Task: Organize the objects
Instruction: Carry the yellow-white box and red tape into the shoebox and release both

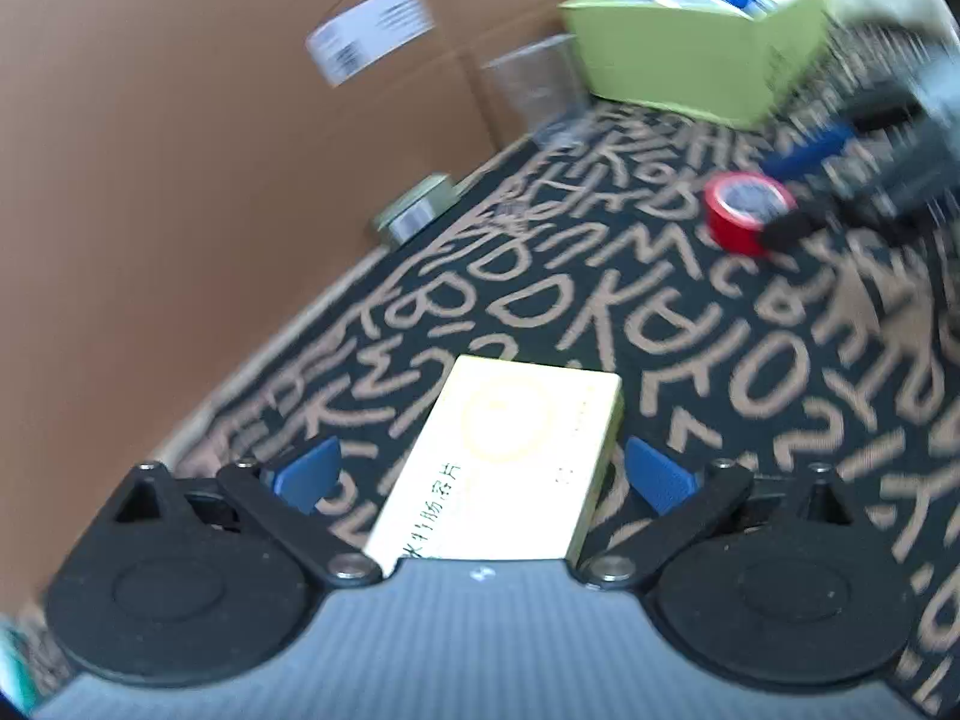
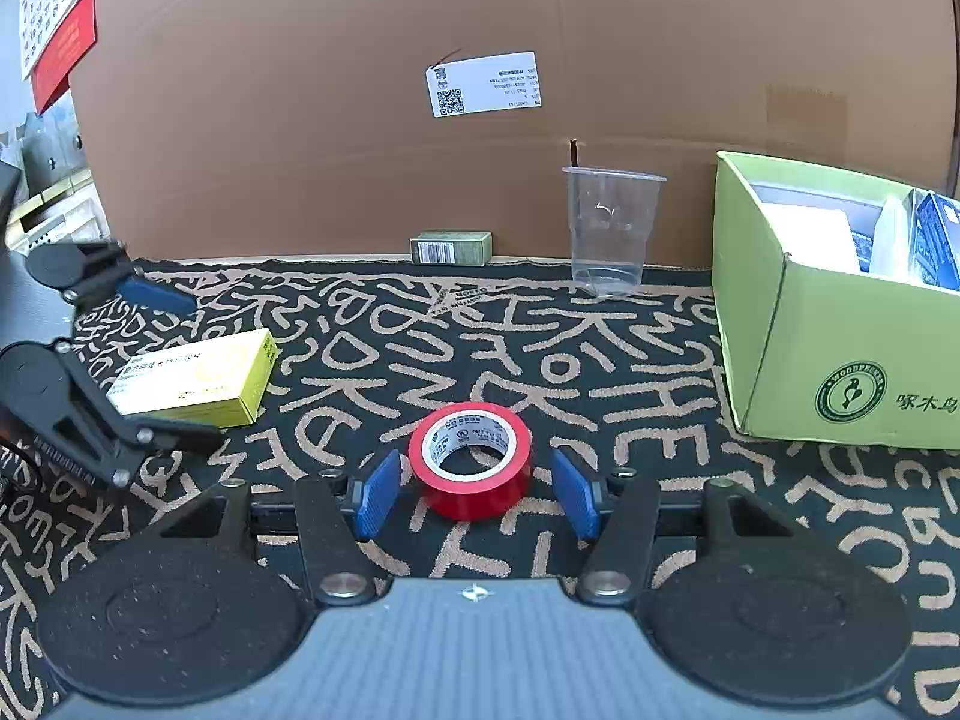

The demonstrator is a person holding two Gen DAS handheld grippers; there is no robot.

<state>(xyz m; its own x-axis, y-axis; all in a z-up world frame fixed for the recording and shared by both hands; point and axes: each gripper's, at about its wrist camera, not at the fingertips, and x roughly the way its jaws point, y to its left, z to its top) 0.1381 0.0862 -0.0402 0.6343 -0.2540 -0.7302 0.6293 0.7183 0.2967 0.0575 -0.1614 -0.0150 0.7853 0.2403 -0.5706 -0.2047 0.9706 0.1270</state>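
- Your right gripper (image 2: 477,495): blue pads stand apart on either side of the red tape roll (image 2: 471,459), a gap on each side, not pressing. The roll lies flat on the patterned mat (image 2: 600,372).
- Your left gripper (image 1: 483,474): jaws wide, blue pads clear of the yellow medicine box (image 1: 510,462), which lies flat on the mat between them.
- From the right wrist view, the box sits left of the roll, well apart from it.
- Green carton (image 2: 840,348) stands open at the right, with items inside.
- Clear plastic cup (image 2: 609,228) stands upright by the cardboard wall (image 2: 300,120); a small olive box (image 2: 451,248) lies against it.
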